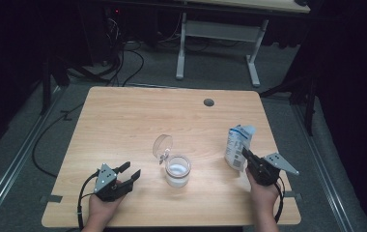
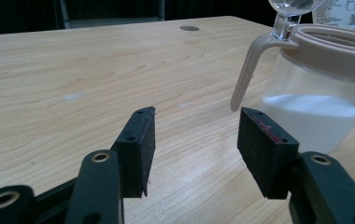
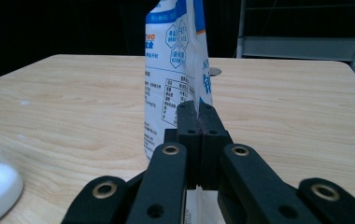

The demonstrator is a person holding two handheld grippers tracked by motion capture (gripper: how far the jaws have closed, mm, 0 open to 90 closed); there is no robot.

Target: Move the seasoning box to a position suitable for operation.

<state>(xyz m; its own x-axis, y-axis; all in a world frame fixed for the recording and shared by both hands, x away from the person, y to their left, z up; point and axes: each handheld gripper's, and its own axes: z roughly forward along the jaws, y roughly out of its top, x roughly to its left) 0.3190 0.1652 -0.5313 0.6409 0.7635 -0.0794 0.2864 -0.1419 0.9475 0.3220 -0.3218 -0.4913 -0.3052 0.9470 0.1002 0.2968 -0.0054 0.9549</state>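
Note:
A clear jar [image 1: 177,170] holding white powder stands near the table's front middle, its round lid [image 1: 162,144] flipped up behind it. In the left gripper view the jar [image 2: 323,93] is close at the right, with a beige rim and handle. My left gripper [image 1: 129,173] rests at the front left, open with nothing between its jaws [image 2: 194,149]. A white and blue bag [image 1: 238,145] stands upright at the right. My right gripper [image 1: 246,154] is shut on the bag's near edge [image 3: 175,70], jaws pressed together around the thin pouch.
The wooden table [image 1: 123,116] has a round cable hole [image 1: 208,102] at the back right. Beyond it stand a white desk frame [image 1: 220,34] and cables on the floor. Bare wood lies across the left and back of the tabletop.

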